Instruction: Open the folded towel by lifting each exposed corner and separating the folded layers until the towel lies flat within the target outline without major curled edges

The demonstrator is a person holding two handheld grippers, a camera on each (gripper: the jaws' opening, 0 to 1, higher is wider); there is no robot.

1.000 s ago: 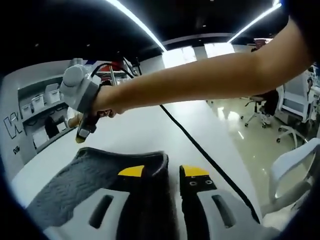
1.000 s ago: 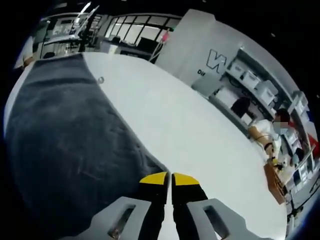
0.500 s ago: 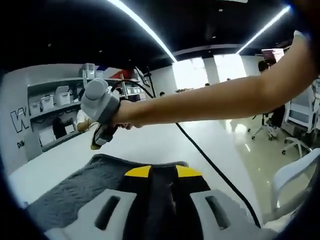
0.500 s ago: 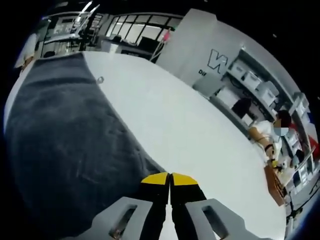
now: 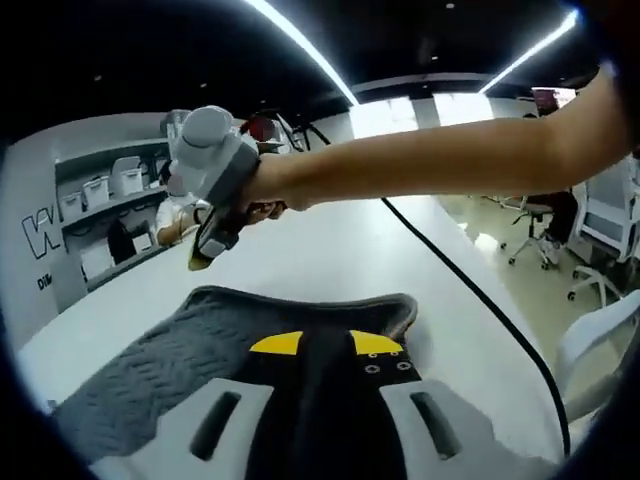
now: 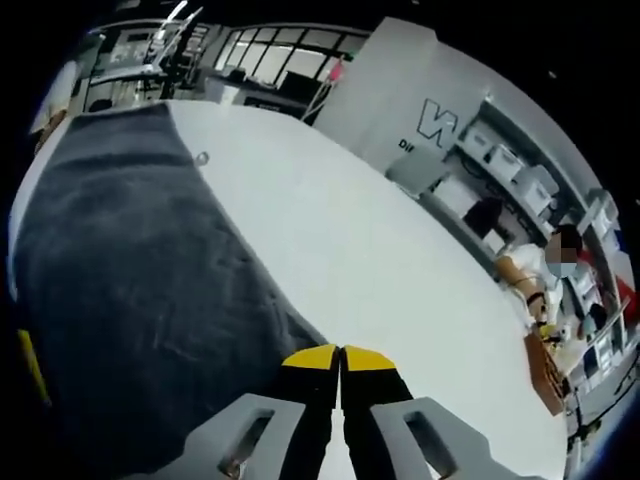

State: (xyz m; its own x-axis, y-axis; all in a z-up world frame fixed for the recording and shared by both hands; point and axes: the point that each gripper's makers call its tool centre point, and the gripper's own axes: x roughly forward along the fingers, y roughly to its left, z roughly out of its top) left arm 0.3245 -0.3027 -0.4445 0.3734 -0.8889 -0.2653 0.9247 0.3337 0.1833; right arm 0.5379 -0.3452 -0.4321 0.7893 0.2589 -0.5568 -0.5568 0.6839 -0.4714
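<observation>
A dark grey towel (image 5: 150,360) lies on the white table (image 5: 330,250), and its near edge rises between my left gripper (image 5: 325,343) jaws, which are shut on it. My right gripper (image 5: 198,262), held by a hand whose arm reaches in from the right, hangs tip down at the towel's far left corner. In the right gripper view the towel (image 6: 130,280) spreads away to the left. Its corner runs up to my right gripper (image 6: 340,356), whose yellow tips are pressed together on it.
A black cable (image 5: 470,290) trails across the table to the right. Shelves with white bins (image 5: 100,190) line the wall and office chairs (image 5: 600,330) stand right of the table. A small round mark (image 6: 201,158) sits beside the towel. A person (image 6: 535,275) sits beyond the table.
The left jaws, open a second ago beside the towel's edge, have shut on it. The right gripper stays shut at its corner. A yellow tip has entered the right gripper view's left edge.
</observation>
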